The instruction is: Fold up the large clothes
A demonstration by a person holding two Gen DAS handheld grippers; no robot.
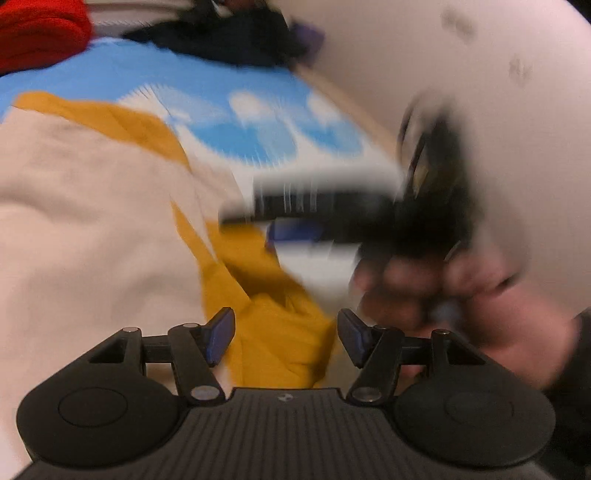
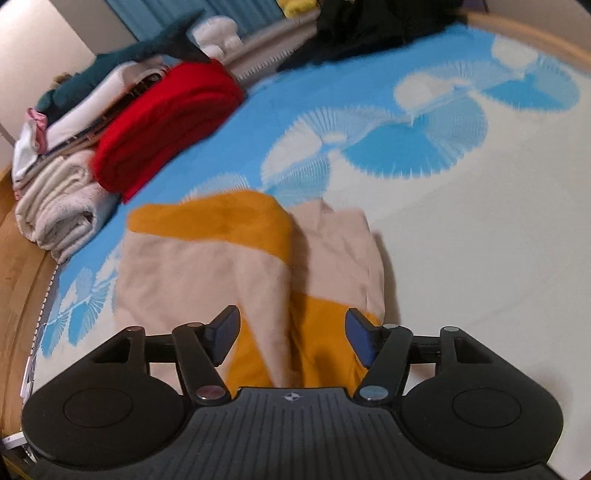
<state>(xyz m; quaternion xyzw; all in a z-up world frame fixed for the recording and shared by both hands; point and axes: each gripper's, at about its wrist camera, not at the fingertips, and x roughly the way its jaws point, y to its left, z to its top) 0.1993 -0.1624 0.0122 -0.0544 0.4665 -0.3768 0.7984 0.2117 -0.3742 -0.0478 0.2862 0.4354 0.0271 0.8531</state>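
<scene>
Both claws gaping wide, empty, over the half-folded beige-and-mustard garment (image 2: 251,258) on the bedspread (image 2: 461,240) — left gripper (image 1: 286,334), right gripper (image 2: 291,338) — next I'd grab an edge.

A garment (image 2: 251,254) is lying on the bed (image 2: 461,240), just ahead of both grippers. A folded stack (image 2: 122,125) is sitting behind it to the left at the bed's edge, and dark clothes (image 2: 369,26) are lying at the far end.
</scene>
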